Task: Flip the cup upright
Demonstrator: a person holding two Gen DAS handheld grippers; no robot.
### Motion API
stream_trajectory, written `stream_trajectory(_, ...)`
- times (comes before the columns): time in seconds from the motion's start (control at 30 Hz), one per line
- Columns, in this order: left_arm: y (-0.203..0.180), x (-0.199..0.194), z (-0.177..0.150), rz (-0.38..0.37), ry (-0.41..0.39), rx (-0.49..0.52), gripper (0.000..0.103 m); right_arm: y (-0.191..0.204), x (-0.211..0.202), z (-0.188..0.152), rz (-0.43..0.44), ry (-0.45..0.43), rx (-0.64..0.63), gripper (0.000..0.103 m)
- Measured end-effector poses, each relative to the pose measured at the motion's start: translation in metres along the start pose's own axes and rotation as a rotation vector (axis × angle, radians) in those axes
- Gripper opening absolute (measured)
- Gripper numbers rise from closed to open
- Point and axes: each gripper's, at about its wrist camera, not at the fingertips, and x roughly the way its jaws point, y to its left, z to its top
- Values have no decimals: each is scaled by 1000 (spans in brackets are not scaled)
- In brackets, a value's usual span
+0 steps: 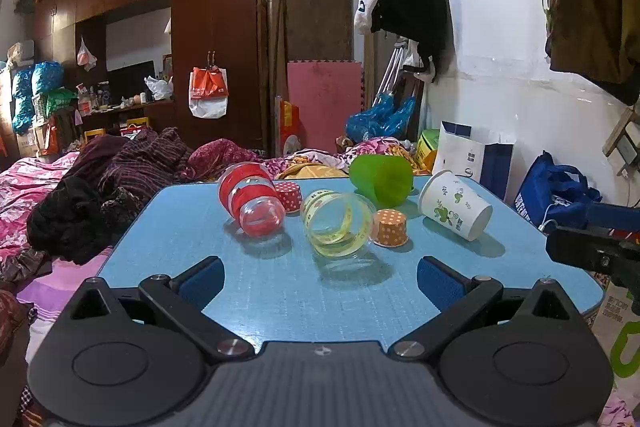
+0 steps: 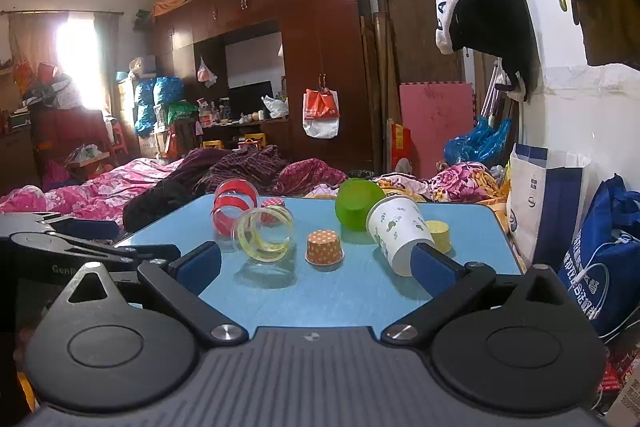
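Several cups lie tipped over on the blue table (image 1: 280, 291) (image 2: 352, 295). A clear cup with red bands (image 1: 250, 201) (image 2: 231, 205), a clear cup with yellow bands (image 1: 338, 225) (image 2: 266, 235), a green cup (image 1: 380, 179) (image 2: 356, 203) and a white paper cup with green prints (image 1: 456, 205) (image 2: 398, 229) lie on their sides. My left gripper (image 1: 320, 283) is open and empty, short of the yellow-banded cup. My right gripper (image 2: 318, 265) is open and empty; its right finger (image 2: 434, 267) is next to the paper cup's mouth.
Small cupcake liners stand upside down: orange dotted (image 1: 390, 227) (image 2: 325, 247), red dotted (image 1: 290, 195) (image 2: 273, 203), yellow (image 2: 438, 231). A bed with pink bedding (image 2: 100, 191) lies left of the table. Bags (image 2: 600, 259) stand along the right wall. A wardrobe (image 1: 216, 27) stands behind.
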Motion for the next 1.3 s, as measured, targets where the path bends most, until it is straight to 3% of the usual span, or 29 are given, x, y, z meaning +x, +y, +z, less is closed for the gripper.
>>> stream_trajectory(1.3, 1, 2, -2, -18, 11, 2, 103, -6, 7, -7, 54, 36, 24, 102)
